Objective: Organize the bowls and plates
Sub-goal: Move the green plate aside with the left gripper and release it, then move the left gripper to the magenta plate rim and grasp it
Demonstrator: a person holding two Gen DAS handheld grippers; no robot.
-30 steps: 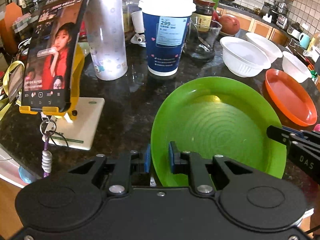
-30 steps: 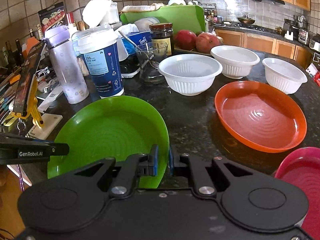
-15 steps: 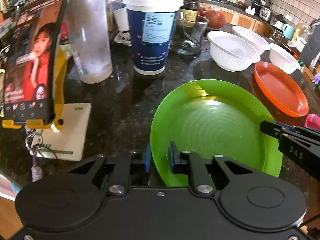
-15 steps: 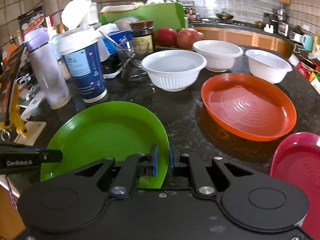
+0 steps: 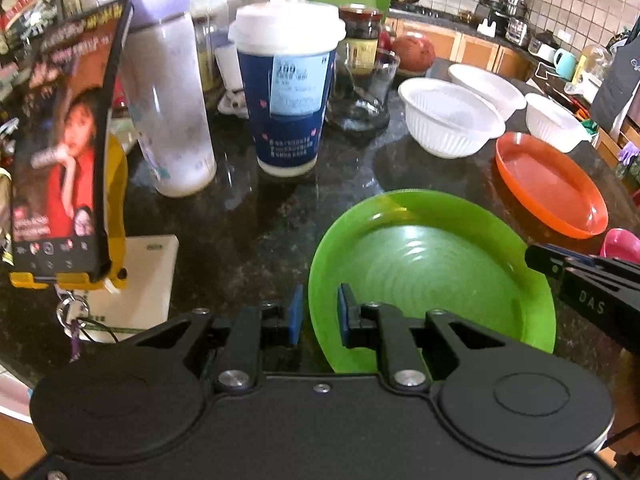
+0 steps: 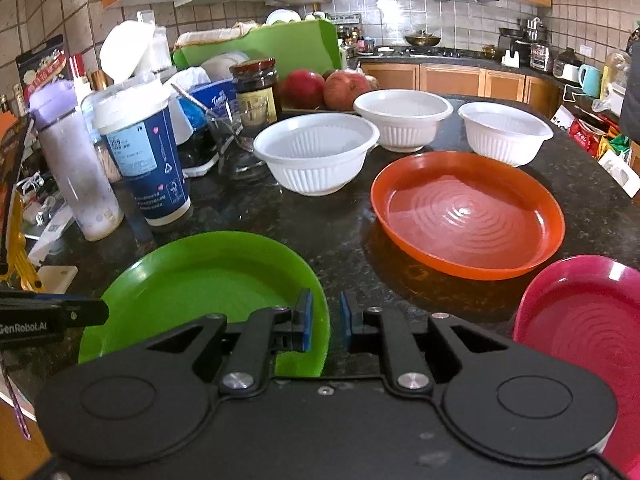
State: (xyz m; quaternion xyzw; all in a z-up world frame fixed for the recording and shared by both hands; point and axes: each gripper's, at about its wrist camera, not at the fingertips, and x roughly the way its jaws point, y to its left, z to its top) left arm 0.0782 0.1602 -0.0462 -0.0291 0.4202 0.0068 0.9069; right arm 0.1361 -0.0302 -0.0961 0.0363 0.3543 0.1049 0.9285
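Where both grippers meet: green plate (image 5: 432,272), nearest on the dark stone countertop (image 6: 340,232), one gripper on each side of it.
Left gripper (image 5: 319,312): jaws narrowed onto the plate's left rim, which runs up between the blue pads (image 5: 297,314); clamped on it.
Right gripper (image 6: 325,316): jaws drawn close on the plate's right rim in the same way, gripping it; a sliver of counter shows beside the outer pad.
Pink plate (image 6: 580,320): near the right edge, just right of the right gripper, apart from the green one.
Phone on a yellow stand (image 5: 60,152): near left, upright, screen lit.
Orange plate (image 6: 468,216): flat on the counter beyond the pink plate, its near rim close to the pink one; whether they touch cannot be told.
Blue paper cup (image 5: 288,112): upright with a white lid, behind the green plate; a frosted bottle (image 5: 168,112) stands just left of it.
White bowls: three upright in a loose row behind the orange plate, nearest (image 6: 316,152), middle (image 6: 404,118), rightmost (image 6: 506,128).
Dark jar (image 6: 256,92): behind the nearest bowl, beside red fruit (image 6: 324,88).
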